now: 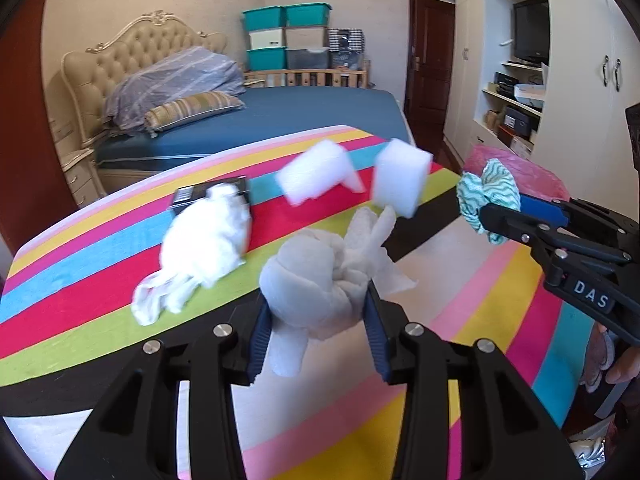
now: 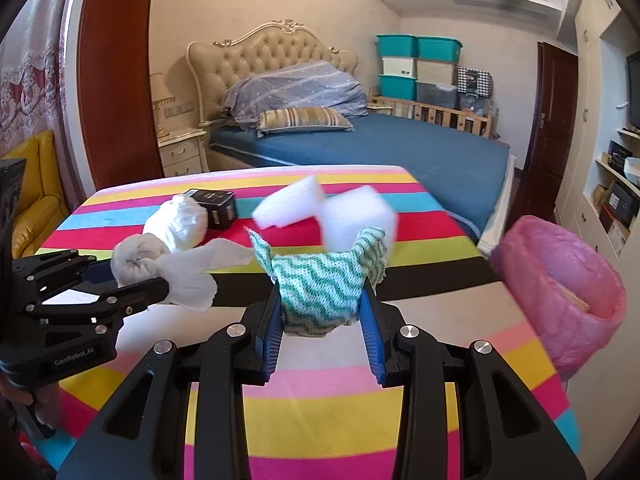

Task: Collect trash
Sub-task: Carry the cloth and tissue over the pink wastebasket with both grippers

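Clamping grey tissue wad (image 1: 316, 280) in my left gripper (image 1: 316, 344), green wavy cloth (image 2: 320, 288) pinched in right gripper (image 2: 322, 334); both lifted off striped table (image 2: 320, 408), pink-lined bin (image 2: 560, 296) beside right edge for dropping.

Left gripper (image 1: 318, 322) and right gripper (image 2: 322, 314) each clamped on a wad.

My left tongs (image 1: 316, 320) are holding a wad of tissue (image 1: 320, 276) over the table (image 1: 80, 280), my right tongs (image 2: 322, 320) a cloth (image 2: 320, 284) beside it. Another tissue wad (image 1: 204, 240) is lying further back, a small box (image 2: 216, 204) just behind it, two foam blocks (image 1: 316, 176) to its right. The lined bin (image 2: 560, 292) is standing off the table's right edge; the bed (image 2: 380, 148) is lying behind.
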`<state>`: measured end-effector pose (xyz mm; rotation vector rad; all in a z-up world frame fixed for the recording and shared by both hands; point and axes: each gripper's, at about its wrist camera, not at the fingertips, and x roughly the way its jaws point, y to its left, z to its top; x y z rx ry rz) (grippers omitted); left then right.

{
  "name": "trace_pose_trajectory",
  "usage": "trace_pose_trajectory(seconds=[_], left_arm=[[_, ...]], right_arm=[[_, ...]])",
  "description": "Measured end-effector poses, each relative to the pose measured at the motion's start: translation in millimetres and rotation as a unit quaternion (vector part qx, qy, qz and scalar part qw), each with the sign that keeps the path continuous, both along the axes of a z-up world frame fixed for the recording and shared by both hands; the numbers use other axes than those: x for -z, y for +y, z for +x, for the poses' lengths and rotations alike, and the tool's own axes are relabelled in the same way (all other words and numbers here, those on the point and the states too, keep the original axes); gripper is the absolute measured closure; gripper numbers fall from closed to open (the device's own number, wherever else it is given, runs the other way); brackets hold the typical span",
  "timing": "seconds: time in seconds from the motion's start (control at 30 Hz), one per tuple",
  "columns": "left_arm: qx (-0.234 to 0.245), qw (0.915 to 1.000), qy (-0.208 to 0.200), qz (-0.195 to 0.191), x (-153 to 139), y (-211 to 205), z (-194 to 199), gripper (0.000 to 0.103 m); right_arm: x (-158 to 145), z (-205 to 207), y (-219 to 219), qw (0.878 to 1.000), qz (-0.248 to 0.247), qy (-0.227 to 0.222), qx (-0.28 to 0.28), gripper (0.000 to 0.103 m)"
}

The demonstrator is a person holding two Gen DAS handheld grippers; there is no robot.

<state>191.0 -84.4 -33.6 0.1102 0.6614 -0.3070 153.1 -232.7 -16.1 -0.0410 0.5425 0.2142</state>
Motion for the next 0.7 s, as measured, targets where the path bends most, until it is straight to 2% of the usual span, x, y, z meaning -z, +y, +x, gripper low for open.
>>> trace_pose_trajectory(seconds=[0.7], left_arm=[[0.112, 0.9935, 0.016, -0.013, -13, -144, 21, 0.062]], right_arm=[[1, -8, -129, 0.995, 0.003, -0.005, 0.095, 0.068]])
